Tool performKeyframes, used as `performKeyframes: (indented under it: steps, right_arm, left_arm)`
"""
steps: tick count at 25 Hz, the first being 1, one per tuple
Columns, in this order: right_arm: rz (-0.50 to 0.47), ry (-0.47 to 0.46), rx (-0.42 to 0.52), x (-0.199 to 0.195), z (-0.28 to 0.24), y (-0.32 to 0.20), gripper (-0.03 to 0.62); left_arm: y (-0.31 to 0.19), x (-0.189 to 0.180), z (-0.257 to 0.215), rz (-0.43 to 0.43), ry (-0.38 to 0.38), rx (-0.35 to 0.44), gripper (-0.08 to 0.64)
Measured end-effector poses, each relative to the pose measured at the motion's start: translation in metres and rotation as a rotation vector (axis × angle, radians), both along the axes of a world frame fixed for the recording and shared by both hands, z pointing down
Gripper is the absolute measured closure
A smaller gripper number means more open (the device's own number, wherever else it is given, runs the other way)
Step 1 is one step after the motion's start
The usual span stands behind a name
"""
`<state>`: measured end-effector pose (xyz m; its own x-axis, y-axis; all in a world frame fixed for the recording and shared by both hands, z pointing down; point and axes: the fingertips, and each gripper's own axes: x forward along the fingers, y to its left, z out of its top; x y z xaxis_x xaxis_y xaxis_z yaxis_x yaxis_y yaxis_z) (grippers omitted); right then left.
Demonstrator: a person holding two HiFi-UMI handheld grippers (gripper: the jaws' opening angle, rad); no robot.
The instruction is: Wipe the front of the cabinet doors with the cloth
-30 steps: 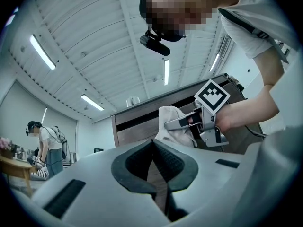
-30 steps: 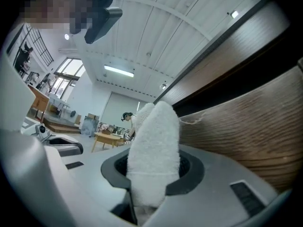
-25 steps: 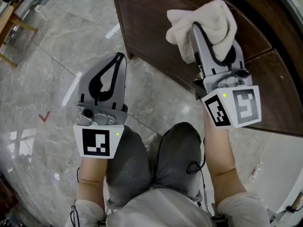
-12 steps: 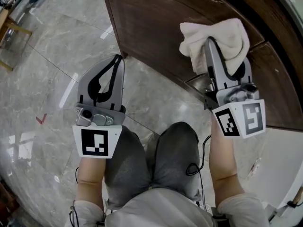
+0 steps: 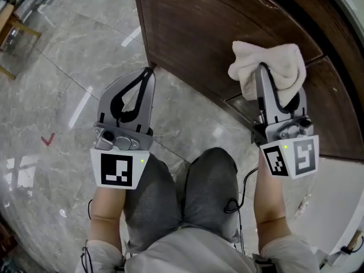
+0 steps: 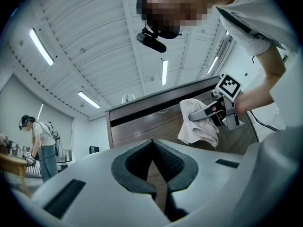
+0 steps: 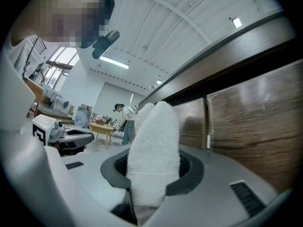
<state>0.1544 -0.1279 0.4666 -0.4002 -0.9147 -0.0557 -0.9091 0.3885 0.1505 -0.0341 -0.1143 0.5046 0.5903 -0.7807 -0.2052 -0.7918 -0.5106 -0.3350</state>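
Wiping stroke in progress, it appears. The right gripper (image 5: 266, 74), clenched on the white cloth (image 5: 284, 61), holds it against the cabinet door (image 5: 193, 33). The left gripper (image 5: 147, 75), closed and empty, hangs off the door's corner. Next move probably calls for sweeping across the unwiped panel.

The fluffy terry cloth (image 5: 273, 61) is plain white. The wooden cabinet doors (image 5: 193, 33) are dark brown with streaky grain.

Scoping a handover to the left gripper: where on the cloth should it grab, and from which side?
Probably the bunched free end of the cloth that bulges past the right gripper, whose jaws are shut on its fold. Come from the floor side, since the cabinet door backs the cloth's far side.
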Motion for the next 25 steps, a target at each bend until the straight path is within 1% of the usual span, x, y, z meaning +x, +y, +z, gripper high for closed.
performKeyframes:
  steps: [2,5,11,15,18,22,25]
  right_arm:
    - [-0.062,-0.015,-0.017,-0.020,0.014,0.000,0.456]
    - [-0.133,-0.015,-0.034,-0.057,0.032,-0.008,0.456]
    - [-0.222,0.013,-0.022,-0.128,0.055,-0.048,0.456]
    - [-0.240,-0.003,-0.029,-0.164,0.068,-0.080,0.456]
    - [-0.238,0.003,-0.037,-0.189,0.077,-0.102,0.456]
    - [-0.252,0.036,-0.036,-0.221,0.087,-0.123,0.456]
    - [-0.239,0.035,-0.041,-0.230,0.094,-0.133,0.456]
  left_arm:
    - [-0.002,-0.006,0.005,-0.011,-0.019,0.004,0.541]
    - [-0.005,-0.019,0.018,-0.036,-0.039,-0.021,0.541]
    - [-0.006,-0.046,0.037,-0.078,-0.068,-0.059,0.541]
    - [-0.005,-0.063,0.045,-0.101,-0.092,-0.056,0.541]
    - [-0.004,-0.077,0.047,-0.125,-0.074,-0.053,0.541]
    - [-0.002,-0.089,0.055,-0.142,-0.033,-0.056,0.541]
    - [0.000,-0.092,0.065,-0.133,-0.040,-0.066,0.541]
